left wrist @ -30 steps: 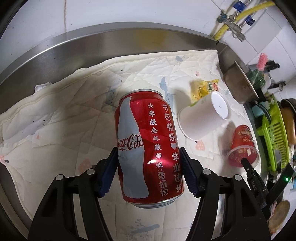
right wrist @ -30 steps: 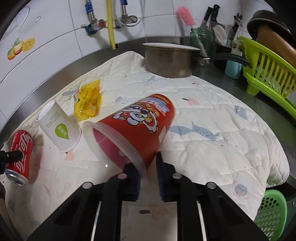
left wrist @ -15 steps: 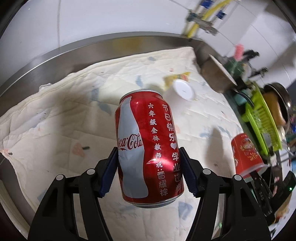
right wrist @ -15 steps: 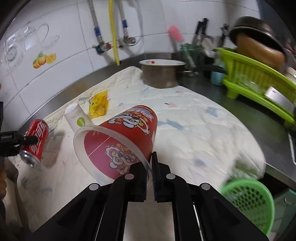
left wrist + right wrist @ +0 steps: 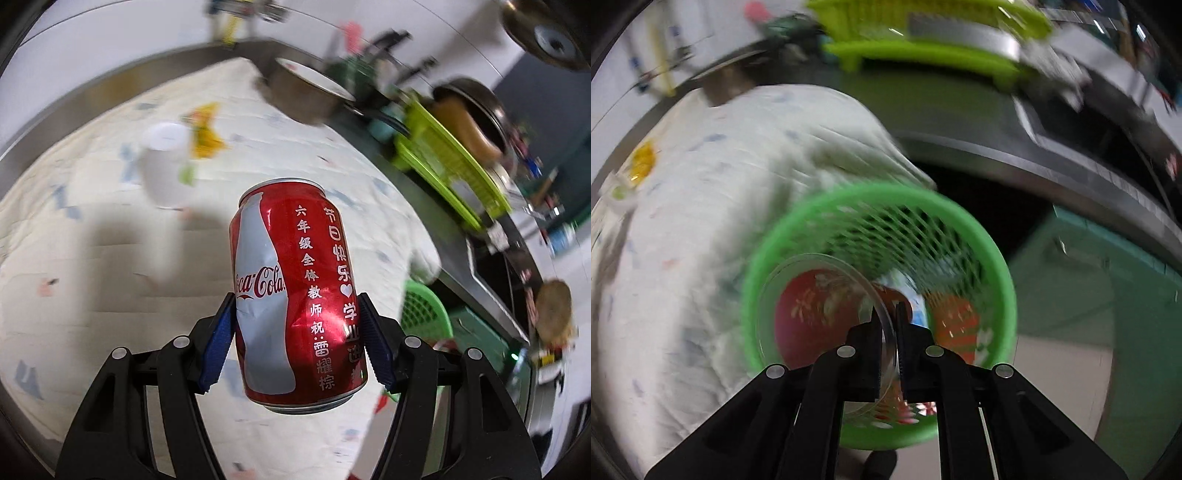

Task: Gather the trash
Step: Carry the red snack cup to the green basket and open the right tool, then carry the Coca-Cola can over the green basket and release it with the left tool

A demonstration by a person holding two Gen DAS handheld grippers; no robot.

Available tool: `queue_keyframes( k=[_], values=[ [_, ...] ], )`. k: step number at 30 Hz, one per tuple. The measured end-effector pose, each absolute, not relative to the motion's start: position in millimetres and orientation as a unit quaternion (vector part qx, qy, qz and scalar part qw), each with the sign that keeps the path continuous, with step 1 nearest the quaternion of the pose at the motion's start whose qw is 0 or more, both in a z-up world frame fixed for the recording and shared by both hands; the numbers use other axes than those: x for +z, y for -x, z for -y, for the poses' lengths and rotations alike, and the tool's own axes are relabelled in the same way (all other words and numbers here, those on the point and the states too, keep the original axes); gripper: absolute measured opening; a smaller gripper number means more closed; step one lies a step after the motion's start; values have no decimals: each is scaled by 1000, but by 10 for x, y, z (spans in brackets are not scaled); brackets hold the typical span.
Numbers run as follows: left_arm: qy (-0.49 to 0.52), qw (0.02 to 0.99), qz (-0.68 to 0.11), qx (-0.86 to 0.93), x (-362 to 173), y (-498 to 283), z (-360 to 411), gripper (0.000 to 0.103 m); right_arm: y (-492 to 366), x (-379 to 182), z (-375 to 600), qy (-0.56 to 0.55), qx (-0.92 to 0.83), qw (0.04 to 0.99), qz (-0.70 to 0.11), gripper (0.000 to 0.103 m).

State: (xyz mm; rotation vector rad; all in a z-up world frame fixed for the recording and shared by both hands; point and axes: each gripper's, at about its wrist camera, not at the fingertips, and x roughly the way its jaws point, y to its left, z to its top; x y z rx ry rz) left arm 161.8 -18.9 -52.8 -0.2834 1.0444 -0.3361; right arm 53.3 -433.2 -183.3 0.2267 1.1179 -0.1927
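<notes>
red dented can (image 5: 295, 291) clamped in left gripper (image 5: 297, 339); right gripper (image 5: 891, 332) pinches red cup (image 5: 816, 314) rim.

A white quilted cloth (image 5: 110, 266) printed with small coloured figures covers the steel counter (image 5: 92, 88); beyond its far corner stands a metal pot (image 5: 306, 92), and to the pot's right a lime-green dish rack (image 5: 450, 162) holds a dark pan (image 5: 469, 110).

Can (image 5: 297, 295) above the quilt (image 5: 92, 258); cup (image 5: 820, 314) over the basket (image 5: 993, 266), beside the quilt's edge.
</notes>
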Motion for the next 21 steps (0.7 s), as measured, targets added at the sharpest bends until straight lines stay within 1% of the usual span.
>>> queue_keyframes(
  k=[4, 6, 7, 9, 10, 14, 16, 19, 21],
  values=[
    [116, 833, -505, -193, -537, -1588, 592, 63, -443, -2051, 4465, -135, -106, 825, -539, 11],
    [105, 827, -510, -210, -545, -1553, 794, 63, -397, -2065, 4486, -141, -109, 825, -536, 18],
    [101, 824, -513, -218, -549, -1541, 887, 63, -367, -2063, 4502, -143, -110, 826, -533, 25],
    [92, 819, -515, -234, -549, -1527, 1068, 63, -319, -2032, 4519, -143, -111, 829, -529, 33],
    [87, 816, -516, -243, -547, -1517, 1168, 63, -307, -2011, 4543, -145, -112, 831, -526, 40],
    [61, 803, -519, -285, -562, -1459, 1608, 63, -151, -1831, 4625, -154, -120, 841, -504, 52],
    [47, 795, -523, -304, -611, -1422, 1835, 63, -56, -1736, 4652, -161, -124, 847, -492, 54],
    [28, 783, -530, -324, -735, -1388, 2148, 63, 78, -1596, 4704, -176, -122, 855, -473, 60],
    [21, 772, -539, -337, -855, -1369, 2339, 63, 153, -1511, 4695, -178, -122, 860, -462, 61]
  ],
)
